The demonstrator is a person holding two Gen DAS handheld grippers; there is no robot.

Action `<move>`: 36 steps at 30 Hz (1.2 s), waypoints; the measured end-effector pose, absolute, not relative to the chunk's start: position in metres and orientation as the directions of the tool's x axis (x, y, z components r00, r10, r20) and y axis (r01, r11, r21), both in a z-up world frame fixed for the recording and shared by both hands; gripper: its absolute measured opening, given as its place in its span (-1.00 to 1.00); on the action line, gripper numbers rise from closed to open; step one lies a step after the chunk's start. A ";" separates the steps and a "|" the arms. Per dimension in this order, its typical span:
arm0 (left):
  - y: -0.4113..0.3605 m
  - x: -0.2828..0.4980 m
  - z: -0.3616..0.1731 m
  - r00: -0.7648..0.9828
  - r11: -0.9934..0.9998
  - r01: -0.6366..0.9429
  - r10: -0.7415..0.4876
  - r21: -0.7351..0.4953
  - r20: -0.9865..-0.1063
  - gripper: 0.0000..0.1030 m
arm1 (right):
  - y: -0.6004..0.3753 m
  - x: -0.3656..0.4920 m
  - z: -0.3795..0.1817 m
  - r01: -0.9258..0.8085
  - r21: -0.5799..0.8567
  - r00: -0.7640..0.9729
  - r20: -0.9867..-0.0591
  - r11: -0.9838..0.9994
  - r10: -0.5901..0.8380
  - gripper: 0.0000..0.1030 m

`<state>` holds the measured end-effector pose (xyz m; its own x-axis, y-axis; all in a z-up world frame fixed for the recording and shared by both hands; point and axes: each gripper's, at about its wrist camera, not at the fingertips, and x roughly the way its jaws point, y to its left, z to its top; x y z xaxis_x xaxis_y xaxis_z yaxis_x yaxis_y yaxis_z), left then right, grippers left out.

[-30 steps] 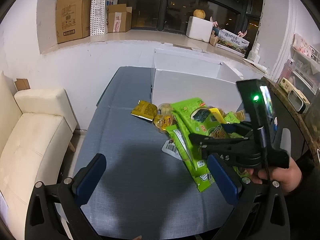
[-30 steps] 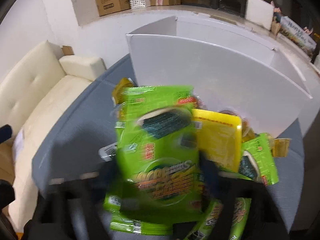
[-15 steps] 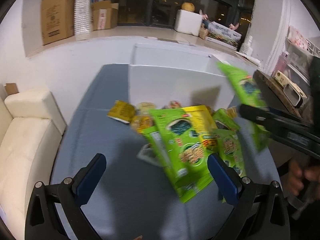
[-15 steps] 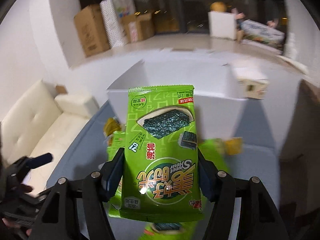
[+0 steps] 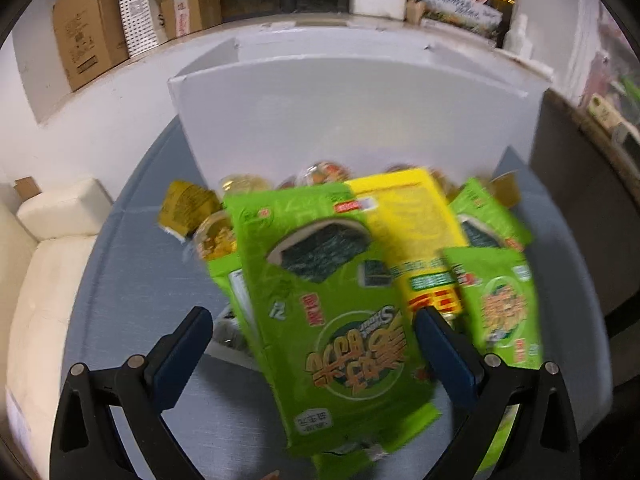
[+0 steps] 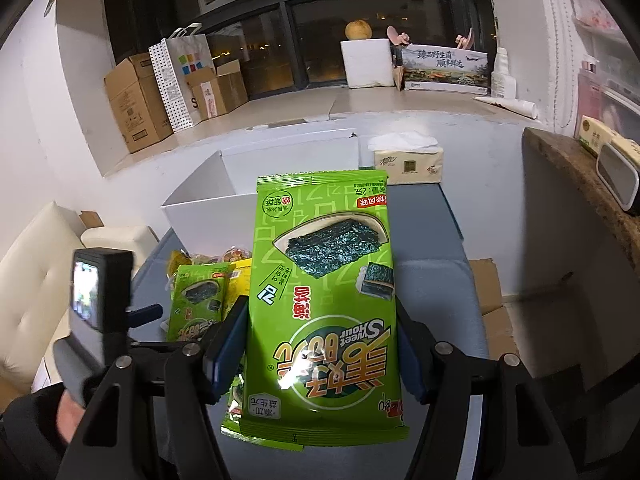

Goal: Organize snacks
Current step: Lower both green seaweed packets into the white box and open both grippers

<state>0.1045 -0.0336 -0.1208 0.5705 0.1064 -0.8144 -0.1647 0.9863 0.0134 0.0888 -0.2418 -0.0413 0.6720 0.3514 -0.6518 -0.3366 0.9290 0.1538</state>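
Left view motion-blurred; right view sharp; fisheye edges dark.

L gripper agape, R gripper clamped

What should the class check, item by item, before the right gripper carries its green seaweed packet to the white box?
1. Right gripper shut on the seaweed packet: ok.
2. Packet lifted free of the snack pile: ok.
3. White box open at the top: ok.
4. Room inside the box: cannot tell, its floor is hidden.
5. Left gripper open and holding nothing: ok, though it frames another seaweed packet on the pile.
6. Left gripper out of the carrying path: cannot tell.
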 end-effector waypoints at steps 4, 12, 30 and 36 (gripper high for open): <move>-0.029 0.100 -0.123 0.563 0.989 -0.149 0.095 0.012 -0.821 0.28 | -0.233 0.087 -0.044 -0.360 0.151 0.659 -0.657 0.921 0.366 0.35; -0.007 0.079 -0.096 0.621 0.990 -0.107 -0.006 -0.092 -0.784 0.27 | -0.226 0.087 -0.042 -0.377 0.148 0.658 -0.652 0.914 0.377 0.35; 0.042 0.243 0.004 0.714 0.989 -0.028 -0.082 -0.145 -0.695 0.28 | -0.163 0.278 -0.007 -0.385 0.145 0.659 -0.648 0.911 0.382 0.38; 0.065 0.268 0.001 0.716 0.987 -0.080 -0.041 -0.140 -0.697 1.00 | -0.167 0.322 -0.008 -0.321 0.187 0.662 -0.657 0.929 0.361 1.00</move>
<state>0.2681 0.0648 0.0012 0.7164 -0.0408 -0.6965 -0.0798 0.9870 -0.1398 0.3221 -0.1674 -0.0081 0.6615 0.3610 -0.6573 -0.3207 0.9285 0.1871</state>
